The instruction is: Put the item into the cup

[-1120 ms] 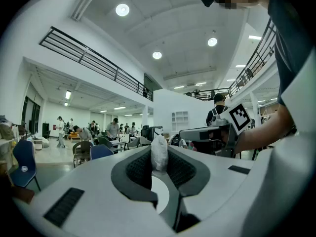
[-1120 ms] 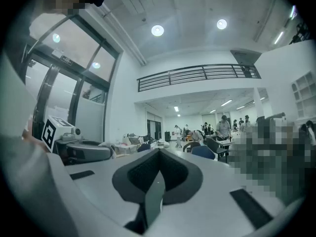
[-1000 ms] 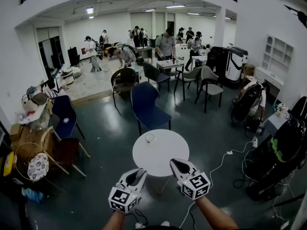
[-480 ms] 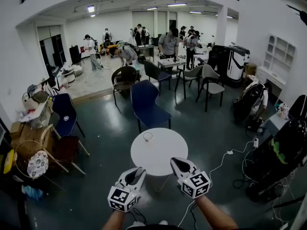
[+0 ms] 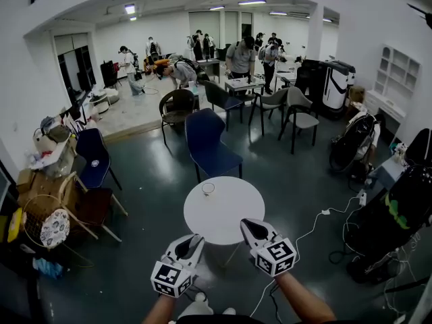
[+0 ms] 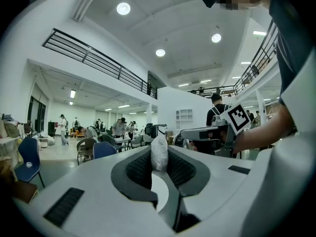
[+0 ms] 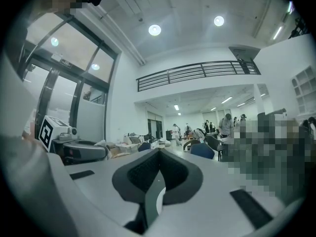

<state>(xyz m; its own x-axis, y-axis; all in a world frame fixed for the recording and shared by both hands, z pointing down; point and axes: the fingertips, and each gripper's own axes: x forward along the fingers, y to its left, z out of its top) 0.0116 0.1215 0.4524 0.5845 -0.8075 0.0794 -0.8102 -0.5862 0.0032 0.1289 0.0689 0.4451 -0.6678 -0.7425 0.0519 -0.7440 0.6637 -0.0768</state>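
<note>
A small clear cup (image 5: 208, 189) stands on the far left part of a round white table (image 5: 233, 214) in the head view. My left gripper (image 5: 191, 243) hovers at the table's near edge, shut on a small white crumpled item (image 6: 159, 151) that stands upright between the pads. In the head view the jaws hide the item. My right gripper (image 5: 250, 226) hangs over the table's near right edge, its jaws shut with nothing between them. In its own view, the right gripper (image 7: 158, 154) shows its pads meeting. Both grippers point level toward the table.
A blue chair (image 5: 209, 147) stands just behind the table, with more chairs and tables beyond it. A white cable (image 5: 317, 218) runs across the dark floor on the right. Black bags (image 5: 398, 214) stand at the right, and cluttered boxes (image 5: 40, 208) at the left. People stand far back.
Both grippers have drifted slightly along with the view, keeping their spacing. The left stays shut on the white item and the right stays shut and empty.
</note>
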